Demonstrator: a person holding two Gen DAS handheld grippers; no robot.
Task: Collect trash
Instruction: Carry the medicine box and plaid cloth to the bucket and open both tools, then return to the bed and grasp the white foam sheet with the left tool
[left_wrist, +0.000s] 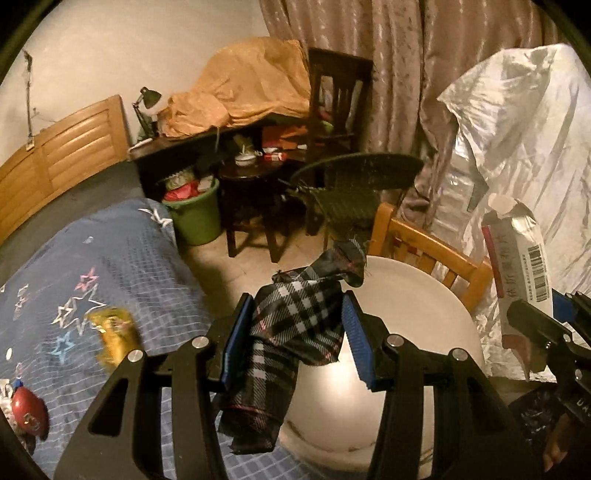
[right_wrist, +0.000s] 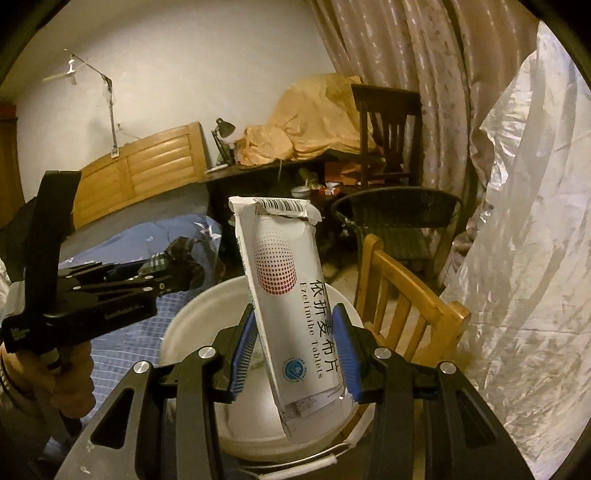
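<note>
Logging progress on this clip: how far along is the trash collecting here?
Midway. Nothing is visibly in the white bucket yet; its inside is mostly hidden. In hand: the left gripper is shut on the plaid cloth, the right gripper on the tablet box, both above the bucket. Left: a gold wrapper and a red object still on the bed.

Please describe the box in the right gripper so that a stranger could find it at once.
Find the white bucket beside the bed. Above it, the right gripper clamps a white carton, its torn top up. It alone bears a red dotted circle and "Ezetimibe Tablets"; the left gripper holds plaid cloth.
</note>
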